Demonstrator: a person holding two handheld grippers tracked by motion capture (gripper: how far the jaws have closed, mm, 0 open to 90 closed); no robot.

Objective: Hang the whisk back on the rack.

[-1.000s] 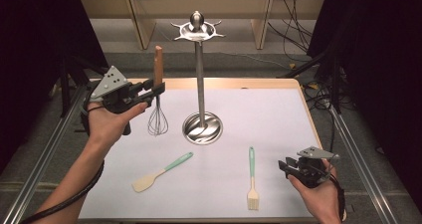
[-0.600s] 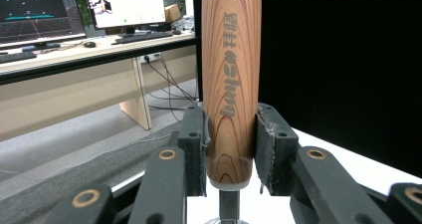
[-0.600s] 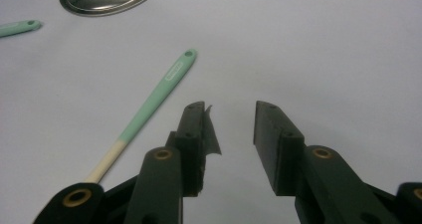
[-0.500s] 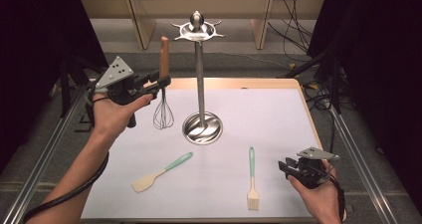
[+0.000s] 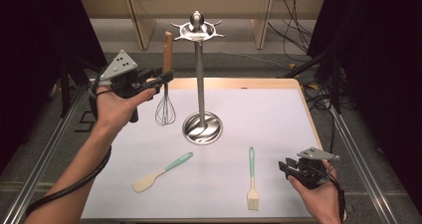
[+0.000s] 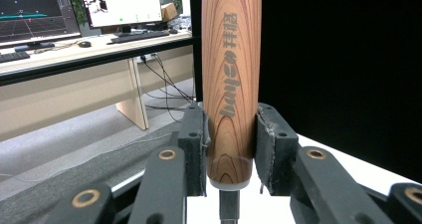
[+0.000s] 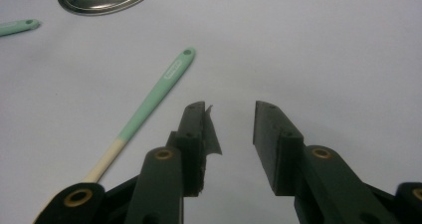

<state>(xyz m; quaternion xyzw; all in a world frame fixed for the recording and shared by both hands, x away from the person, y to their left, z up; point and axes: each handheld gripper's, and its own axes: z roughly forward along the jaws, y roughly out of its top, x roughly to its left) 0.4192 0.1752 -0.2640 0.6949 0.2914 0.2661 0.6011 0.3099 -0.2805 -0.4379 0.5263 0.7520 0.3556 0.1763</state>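
My left gripper is shut on the wooden handle of a wire whisk, held upright above the white mat, left of the steel utensil stand. The handle top reaches nearly as high as the stand's hook ring. In the left gripper view my gripper clamps the handle near its lower end. My right gripper rests low at the mat's front right, open with nothing between its jaws, which also shows in the right gripper view.
A mint-handled spatula lies at front left of the mat. A mint-handled pastry brush, also, lies just left of my right gripper. The stand's round base sits mid-mat. Wooden table edge and cables run behind.
My left gripper has lifted the whisk higher and carried it right, toward the stand. The right gripper has stayed where it was.
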